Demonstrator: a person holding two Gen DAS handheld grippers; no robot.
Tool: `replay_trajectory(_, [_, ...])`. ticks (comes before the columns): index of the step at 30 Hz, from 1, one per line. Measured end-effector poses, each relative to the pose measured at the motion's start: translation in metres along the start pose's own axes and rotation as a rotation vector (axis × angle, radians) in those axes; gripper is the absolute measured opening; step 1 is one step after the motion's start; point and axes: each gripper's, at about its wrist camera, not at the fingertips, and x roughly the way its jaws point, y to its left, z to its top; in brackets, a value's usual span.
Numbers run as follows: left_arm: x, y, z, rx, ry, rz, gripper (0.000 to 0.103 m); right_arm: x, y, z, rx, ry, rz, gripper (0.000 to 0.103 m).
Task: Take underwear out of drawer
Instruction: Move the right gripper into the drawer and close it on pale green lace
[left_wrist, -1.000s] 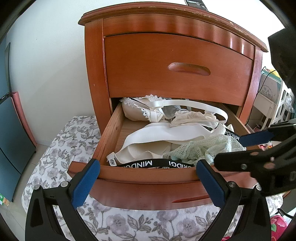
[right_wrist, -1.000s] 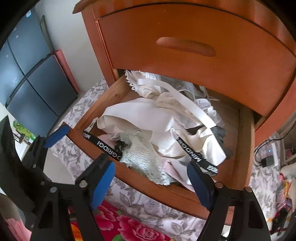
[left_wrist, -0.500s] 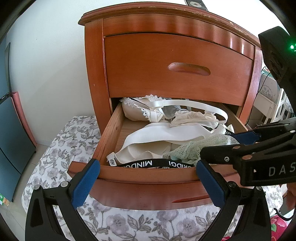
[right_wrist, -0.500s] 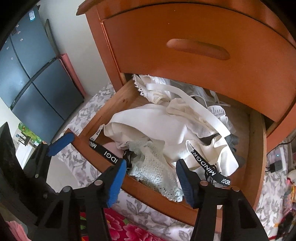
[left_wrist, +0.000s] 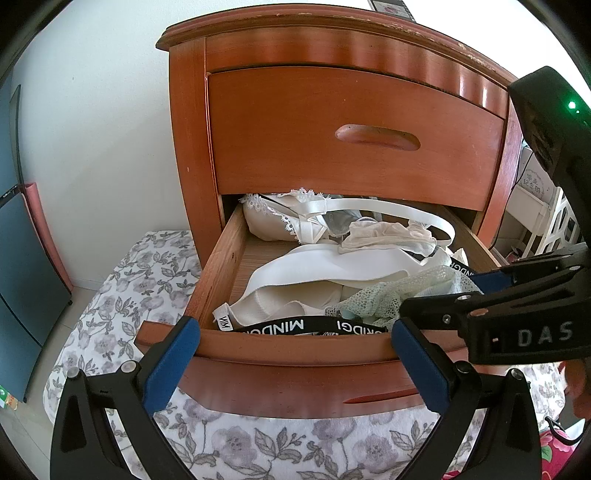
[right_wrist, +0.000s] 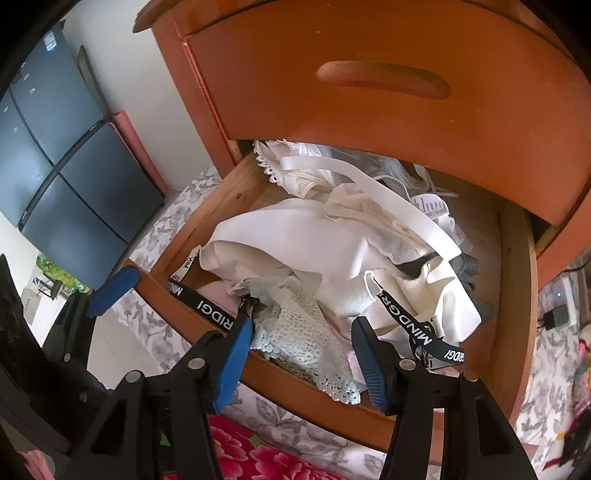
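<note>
Right gripper (right_wrist: 301, 350): jaws half spread and just been closing; the pale green lace underwear (right_wrist: 295, 328) lies between the blue pads (right_wrist: 236, 354), low centre of the right wrist frame; the pads flank the lace and do not yet pinch it, so nothing is held; in the left wrist view the same gripper (left_wrist: 439, 295) comes in from the right edge, tips over the lace (left_wrist: 399, 291).

Left gripper (left_wrist: 295, 354): jaws wide, empty, parked in the lower half of its frame in front of the drawer (left_wrist: 295, 347) front; touching nothing that I can see.

Lace piece sits at the near front of the open lower drawer, one scalloped edge draped over the front rim; a black lettered waistband (right_wrist: 207, 306) runs just left of it, a second black band (right_wrist: 417, 332) at right; cream and white garments (right_wrist: 295, 240) heaped behind, toward frame centre; the closed upper drawer (right_wrist: 369, 92) overhangs the back of the pile.

Handling, as judged: light, limp, openwork cloth; will bunch and sag, not slide much; lace may snag on neighbours, and the black band may ride up with it. Best hold: the raised bunched fold near centre, pinched through several layers, clear of the band and the wooden rim; thin scalloped hem likely to slip out or stretch.
</note>
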Motion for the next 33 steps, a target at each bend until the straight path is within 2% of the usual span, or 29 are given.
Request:
replay_trajectory(4, [0.0, 0.0, 0.0, 0.0, 0.0, 0.0, 0.103, 0.0, 0.0, -0.001, 0.003, 0.008, -0.005, 0.033])
replay_trajectory(9, [0.0, 0.0, 0.0, 0.0, 0.0, 0.0, 0.103, -0.007, 0.007, -0.002, -0.018, -0.006, 0.011, 0.022])
replay_trajectory(15, [0.0, 0.0, 0.0, 0.0, 0.0, 0.0, 0.103, -0.011, 0.015, -0.002, -0.049, -0.026, -0.022, 0.009])
replay_trajectory(23, [0.0, 0.0, 0.0, 0.0, 0.0, 0.0, 0.103, -0.013, 0.014, 0.001, -0.049, -0.041, -0.066, 0.005])
replay_trajectory(33, [0.0, 0.0, 0.0, 0.0, 0.0, 0.0, 0.103, -0.038, 0.0, 0.013, 0.006, -0.13, -0.147, 0.004])
